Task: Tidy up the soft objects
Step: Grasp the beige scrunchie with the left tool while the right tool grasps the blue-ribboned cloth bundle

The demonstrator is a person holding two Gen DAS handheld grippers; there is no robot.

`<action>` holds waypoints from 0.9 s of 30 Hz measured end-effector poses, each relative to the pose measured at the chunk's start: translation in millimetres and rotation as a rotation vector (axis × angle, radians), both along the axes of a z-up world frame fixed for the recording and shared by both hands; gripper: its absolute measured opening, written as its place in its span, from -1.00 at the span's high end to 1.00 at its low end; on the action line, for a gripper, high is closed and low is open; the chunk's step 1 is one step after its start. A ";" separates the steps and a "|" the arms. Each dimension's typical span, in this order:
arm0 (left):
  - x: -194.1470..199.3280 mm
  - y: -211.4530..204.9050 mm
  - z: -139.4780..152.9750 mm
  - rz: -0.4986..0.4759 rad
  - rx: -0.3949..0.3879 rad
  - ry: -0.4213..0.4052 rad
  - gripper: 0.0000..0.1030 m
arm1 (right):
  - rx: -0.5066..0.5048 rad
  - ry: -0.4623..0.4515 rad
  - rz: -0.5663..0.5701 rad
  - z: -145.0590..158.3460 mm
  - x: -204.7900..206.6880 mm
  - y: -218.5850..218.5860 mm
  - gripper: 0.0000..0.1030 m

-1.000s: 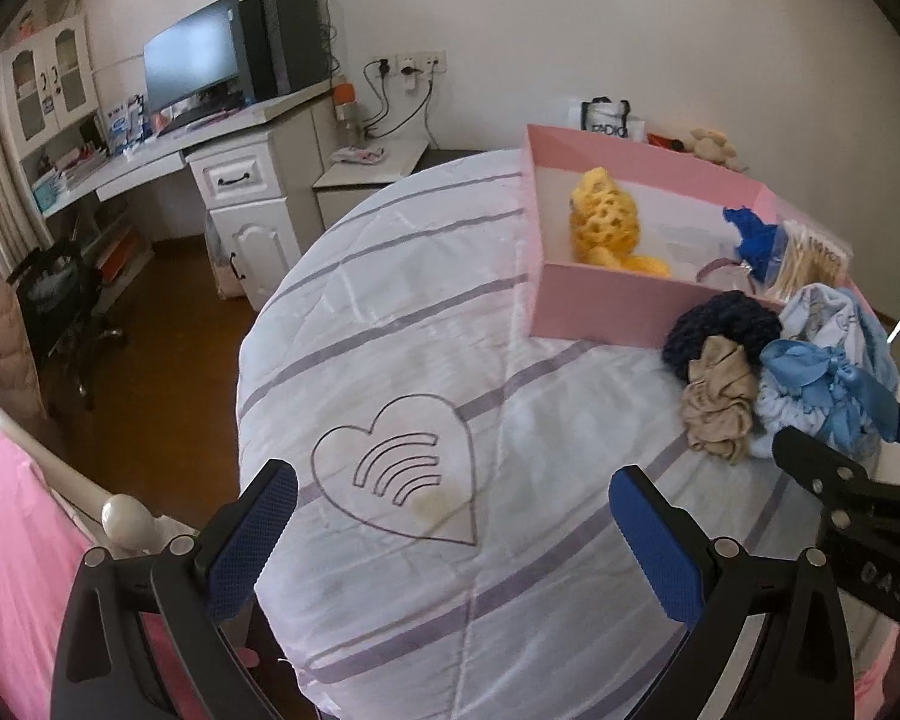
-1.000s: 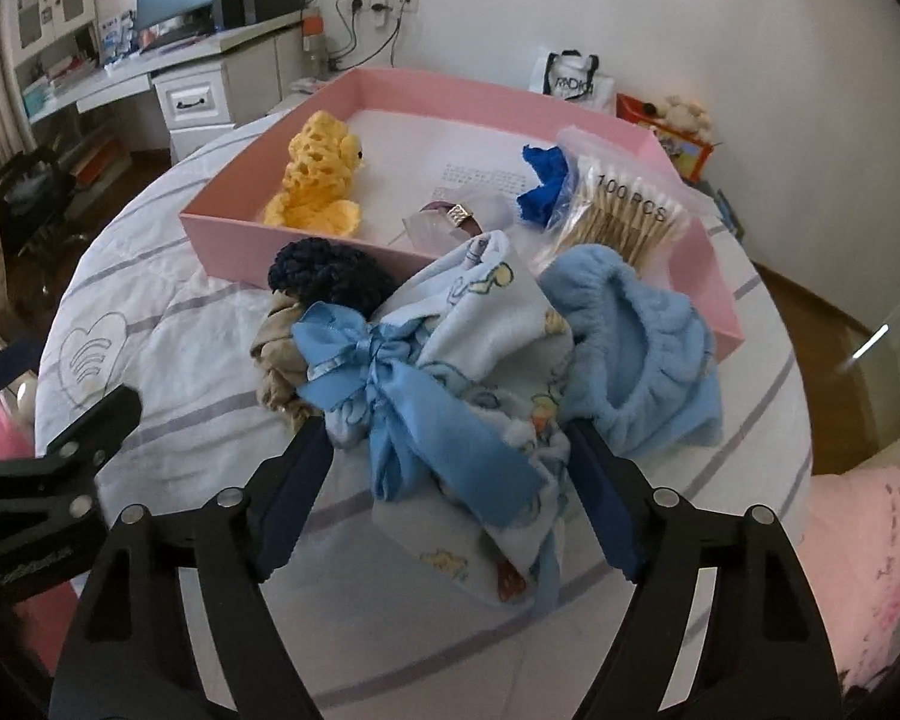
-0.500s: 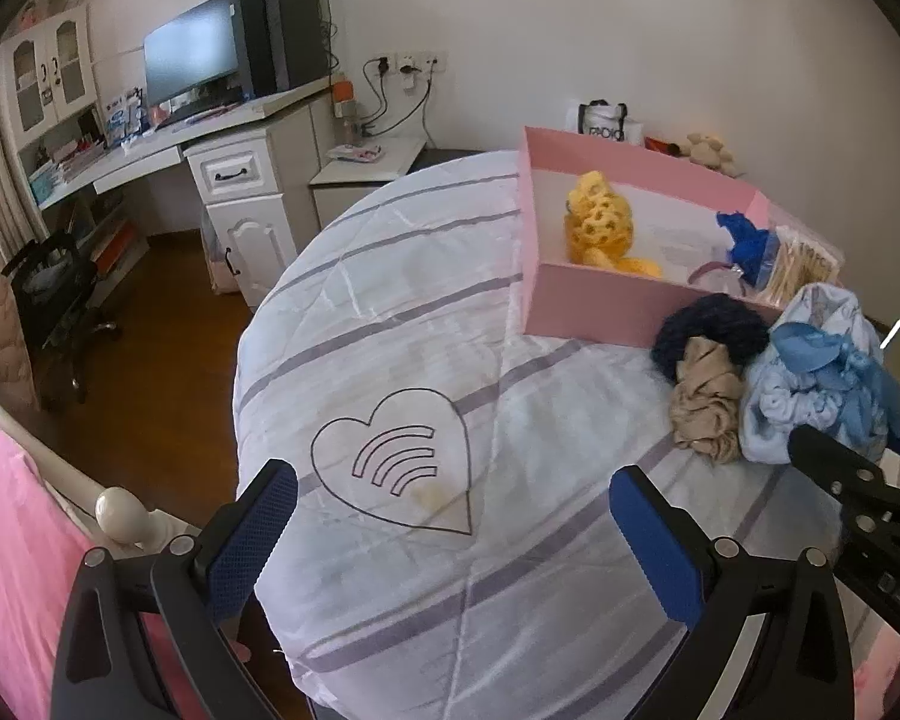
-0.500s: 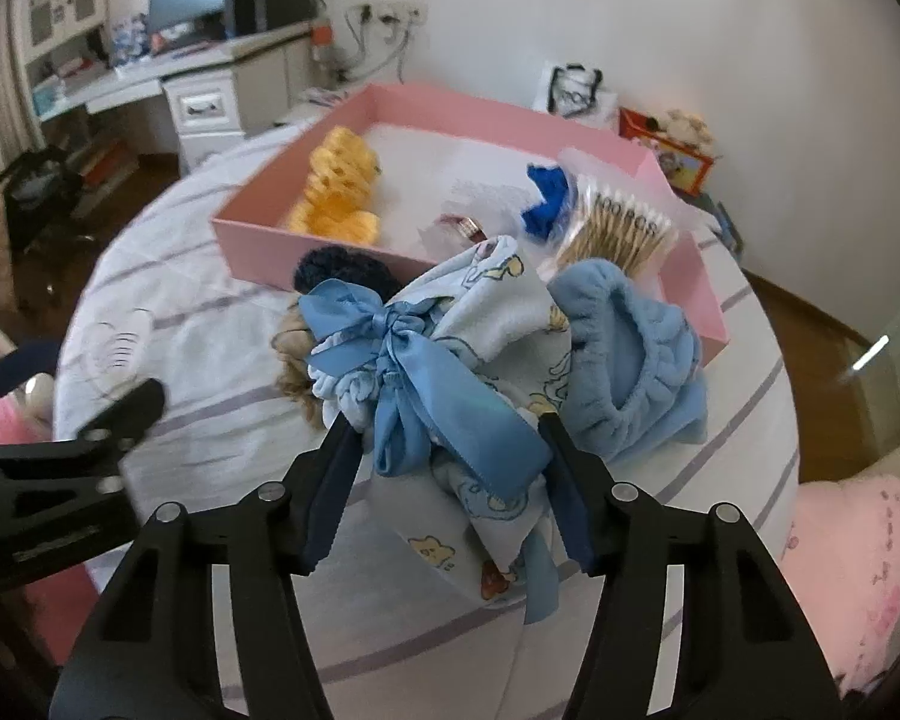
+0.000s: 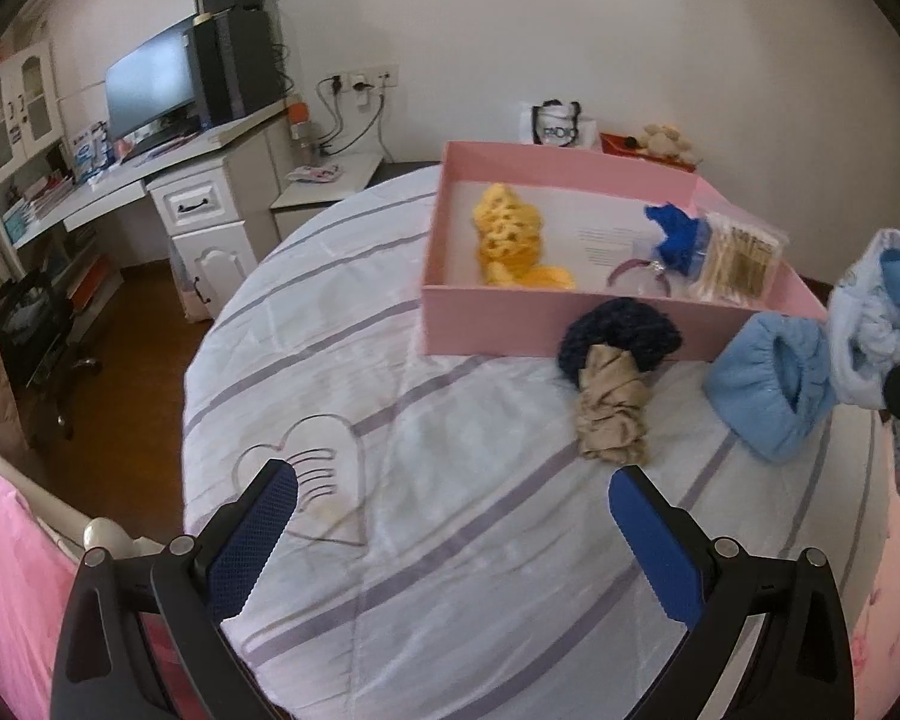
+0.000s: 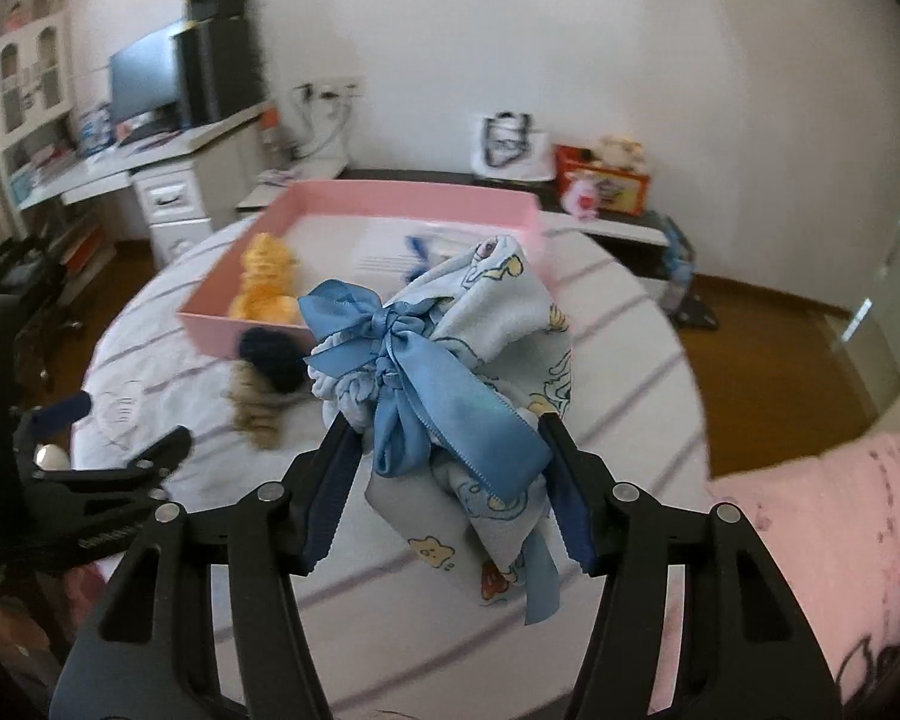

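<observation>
A pale printed cloth bundle tied with a blue satin bow (image 6: 444, 384) is gripped, lifted above the bed, by the right gripper (image 6: 444, 498). One light blue fleece pouch (image 5: 768, 384) is seen only from the left gripper (image 5: 450, 546), which is wide open and empty. Two scrunchies lie near the one pink cardboard box (image 5: 510, 324).

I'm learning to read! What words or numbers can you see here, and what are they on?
Nothing reads clearly.
White bag: dark letters, too blurred to read.
Sheet in the pink box: tiny print, too small.
Left tool: pale lettering on its side, blurred.
</observation>
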State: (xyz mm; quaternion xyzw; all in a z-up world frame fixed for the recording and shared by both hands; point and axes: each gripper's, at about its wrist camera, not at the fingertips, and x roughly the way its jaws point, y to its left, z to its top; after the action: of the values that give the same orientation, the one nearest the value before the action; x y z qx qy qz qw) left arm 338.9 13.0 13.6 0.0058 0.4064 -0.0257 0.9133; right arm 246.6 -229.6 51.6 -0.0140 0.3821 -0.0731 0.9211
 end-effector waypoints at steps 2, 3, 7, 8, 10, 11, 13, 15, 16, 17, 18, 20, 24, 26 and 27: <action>2.9 -7.3 -0.1 -0.014 0.004 0.004 -1.00 | 0.009 0.007 -0.047 -3.0 -1.0 -15.8 -0.09; 4.9 -10.6 -0.3 -0.019 0.006 0.006 -1.00 | 0.015 0.016 -0.073 -6.1 -0.2 -24.8 -0.10; 14.2 -26.2 -4.9 -0.047 0.010 0.025 -1.00 | 0.029 0.057 -0.126 -20.7 7.0 -48.0 -0.10; 17.0 -29.4 -6.4 -0.052 0.005 0.033 -1.00 | 0.036 0.068 -0.132 -25.3 9.5 -52.1 -0.10; 25.4 -34.0 -9.5 -0.061 -0.002 0.047 -1.00 | 0.045 0.086 -0.133 -32.9 14.6 -58.5 -0.10; 30.0 -37.3 -12.2 -0.068 -0.008 0.058 -1.00 | 0.049 0.093 -0.133 -36.7 17.8 -62.2 -0.10; 38.0 -41.3 -15.3 -0.071 -0.018 0.070 -1.00 | 0.049 0.104 -0.133 -43.1 23.3 -66.4 -0.11; 45.0 -44.5 -19.1 -0.072 -0.034 0.085 -0.98 | 0.051 0.115 -0.133 -50.2 28.8 -71.1 -0.13; 48.4 -45.5 -20.6 -0.071 -0.041 0.090 -0.94 | 0.054 0.116 -0.133 -52.5 30.0 -72.5 -0.15; 51.9 -46.8 -22.2 -0.070 -0.048 0.092 -0.90 | 0.060 0.117 -0.131 -54.7 32.6 -74.6 -0.16; 56.5 -47.9 -23.5 -0.070 -0.051 0.095 -0.74 | 0.066 0.117 -0.128 -56.1 34.9 -76.6 -0.18; 63.2 -51.8 -27.4 -0.073 -0.048 0.101 -0.54 | 0.075 0.116 -0.120 -57.6 37.5 -80.9 -0.25; 71.9 -59.9 -37.7 -0.077 -0.022 0.117 -0.08 | 0.086 0.118 -0.112 -61.8 44.0 -85.6 -0.44; 70.8 -62.8 -39.5 -0.072 0.005 0.091 0.25 | 0.088 0.120 -0.113 -63.3 46.5 -86.0 -0.53; 70.1 -63.8 -39.0 -0.072 0.005 0.082 0.39 | 0.093 0.119 -0.115 -63.2 46.9 -86.3 -0.53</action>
State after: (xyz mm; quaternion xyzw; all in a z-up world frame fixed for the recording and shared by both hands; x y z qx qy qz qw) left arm 409.0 -50.9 -25.4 0.0215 0.4432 -0.0576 0.8943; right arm 293.4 -315.9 -11.5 0.0464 0.4392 -0.1074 0.8907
